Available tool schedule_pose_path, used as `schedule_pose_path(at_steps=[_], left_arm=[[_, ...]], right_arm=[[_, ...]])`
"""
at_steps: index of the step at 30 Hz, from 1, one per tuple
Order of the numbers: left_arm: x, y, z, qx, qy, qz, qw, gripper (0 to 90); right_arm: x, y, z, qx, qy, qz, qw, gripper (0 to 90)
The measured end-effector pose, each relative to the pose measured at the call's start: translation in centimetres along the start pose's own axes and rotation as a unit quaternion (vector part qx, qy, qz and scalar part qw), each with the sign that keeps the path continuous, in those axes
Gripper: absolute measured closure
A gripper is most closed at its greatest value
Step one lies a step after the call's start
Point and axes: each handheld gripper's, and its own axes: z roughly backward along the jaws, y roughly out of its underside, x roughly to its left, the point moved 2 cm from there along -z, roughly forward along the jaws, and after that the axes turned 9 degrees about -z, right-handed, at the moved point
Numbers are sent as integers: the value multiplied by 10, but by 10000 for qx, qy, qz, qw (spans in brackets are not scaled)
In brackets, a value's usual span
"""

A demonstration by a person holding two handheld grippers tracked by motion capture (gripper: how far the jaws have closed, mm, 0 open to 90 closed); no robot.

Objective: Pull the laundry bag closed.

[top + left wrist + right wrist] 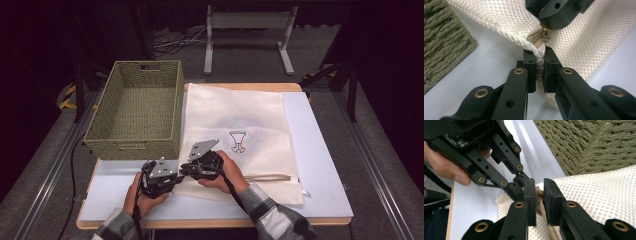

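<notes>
High view: both grippers meet at the near-left corner of the mesh laundry bag (240, 130), the wicker basket (135, 107) just beyond them.

Left gripper view: the left gripper (539, 72) is clamped on the bag's corner seam, probably anchoring it; the zipper pull (544, 35) lies just ahead.

Right gripper view: the right gripper (539, 195) has its jaws nearly together around the zipper pull (539, 193), apparently to draw it, with the left gripper's linkage crowding close.

high: overhead, forward-down | tool views: close, sharing bag corner (541, 53)

Woven basket (136, 110) stands on white table (325, 165).

The mesh bag (240, 130) lies on the table (325, 165), just right of the basket (135, 110).
</notes>
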Motion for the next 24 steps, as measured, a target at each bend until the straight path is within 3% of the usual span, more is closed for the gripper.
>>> schedule_pose_path(at_steps=[11, 17, 24], left_arm=[[2, 0, 2, -99, -27, 51, 9999, 835], [2, -1, 4, -140, -32, 49, 9999, 835], [2, 0, 3, -114, -29, 36, 9999, 834]], right_arm=[[-2, 16, 1, 273, 112, 77, 9995, 816], [1, 18, -3, 456, 245, 238, 9984, 803], [2, 16, -4, 485, 227, 282, 9982, 759]])
